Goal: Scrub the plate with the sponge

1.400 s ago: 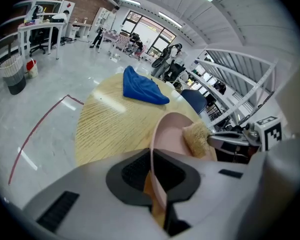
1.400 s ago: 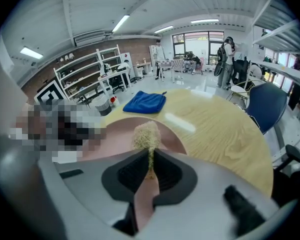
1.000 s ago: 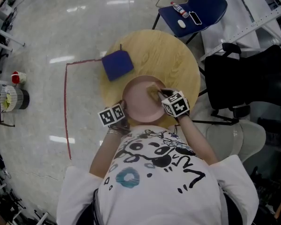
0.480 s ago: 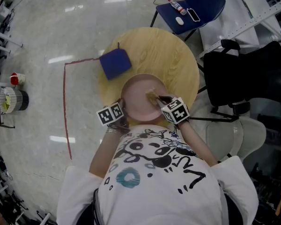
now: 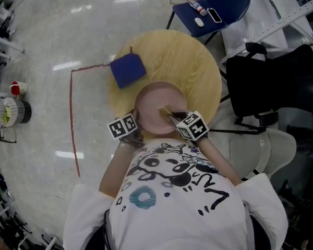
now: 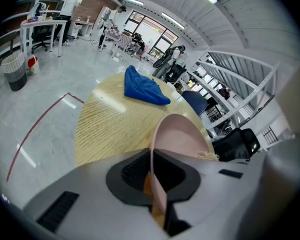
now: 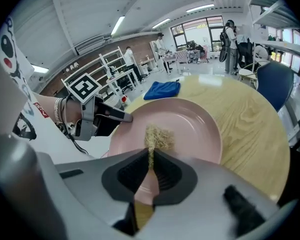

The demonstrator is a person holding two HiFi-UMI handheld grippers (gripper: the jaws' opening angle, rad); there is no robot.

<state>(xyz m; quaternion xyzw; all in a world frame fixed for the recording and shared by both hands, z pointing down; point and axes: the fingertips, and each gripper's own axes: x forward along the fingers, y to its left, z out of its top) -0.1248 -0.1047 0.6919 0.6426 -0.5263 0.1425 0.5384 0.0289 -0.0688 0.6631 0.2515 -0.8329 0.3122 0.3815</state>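
A pink plate point(image 5: 155, 104) lies on the round wooden table point(image 5: 198, 72), at its near edge. My left gripper point(image 6: 157, 178) is shut on the plate's near-left rim point(image 6: 162, 134), and it also shows at the plate's edge in the right gripper view point(image 7: 121, 117). My right gripper point(image 7: 150, 168) is shut on a thin tan sponge point(image 7: 158, 136), whose frayed end rests on the plate's inner surface point(image 7: 190, 129). In the head view the sponge point(image 5: 167, 112) sits on the plate's near-right part, just ahead of the right gripper point(image 5: 176, 116).
A folded blue cloth point(image 5: 128, 70) lies on the table's far left. A blue chair point(image 5: 221, 4) with small items stands beyond the table. A black chair point(image 5: 274, 82) stands to the right. A red line point(image 5: 71, 113) marks the floor at left, near a bin point(image 5: 13, 111).
My right gripper has slid the sponge across the plate toward me and a little left. The left gripper and the plate have stayed in place.
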